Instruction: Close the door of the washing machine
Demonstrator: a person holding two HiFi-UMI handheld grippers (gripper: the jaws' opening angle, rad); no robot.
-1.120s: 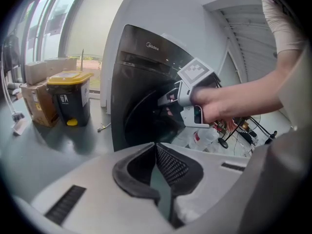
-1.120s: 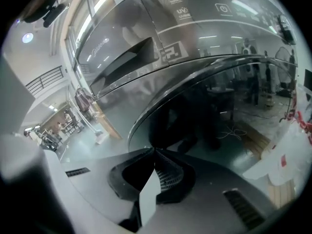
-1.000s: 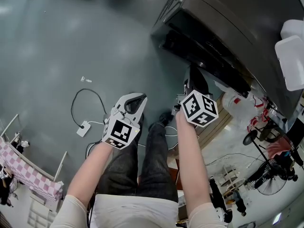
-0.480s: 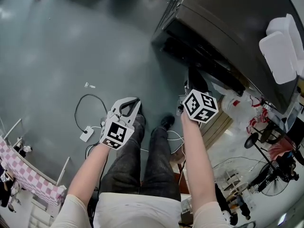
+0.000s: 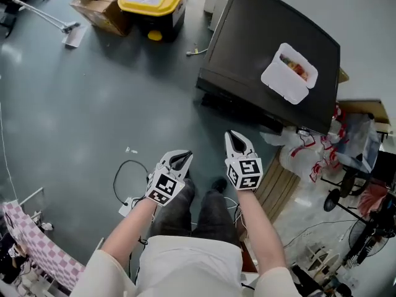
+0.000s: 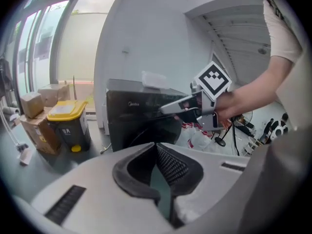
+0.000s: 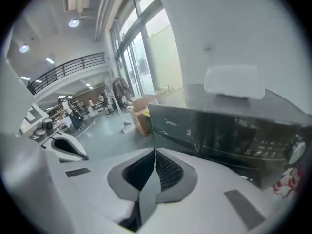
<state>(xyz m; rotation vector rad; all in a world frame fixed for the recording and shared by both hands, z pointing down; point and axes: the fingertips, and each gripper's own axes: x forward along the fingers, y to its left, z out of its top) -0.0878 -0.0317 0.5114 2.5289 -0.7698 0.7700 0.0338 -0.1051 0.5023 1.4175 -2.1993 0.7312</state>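
Observation:
The black washing machine (image 5: pixel 272 48) stands ahead of me and to the right, seen from above, with a white lidded box (image 5: pixel 289 73) on its top. Its dark front with the round door (image 6: pixel 144 128) shows in the left gripper view; I cannot tell whether the door sits fully shut. My left gripper (image 5: pixel 180 158) is held over the floor in front of my legs, jaws together and empty. My right gripper (image 5: pixel 237 140) is beside it, nearer the machine's front corner, also shut on nothing. Each gripper appears in the other's view: the right gripper (image 6: pixel 163 110) and the left gripper (image 7: pixel 83 154).
A yellow-lidded bin (image 5: pixel 151 2) and cardboard boxes (image 5: pixel 99 5) stand at the back left. A cable with a plug (image 5: pixel 127 178) lies on the grey floor by my feet. Plastic bags (image 5: pixel 309 156) and a fan (image 5: pixel 365 234) crowd the right side; a pink checked cloth (image 5: pixel 37 246) is at lower left.
Both grippers have risen and the view has pulled up and back from the machine, whose whole top now shows. The right gripper has rolled, turning its marker cube. Both stay shut.

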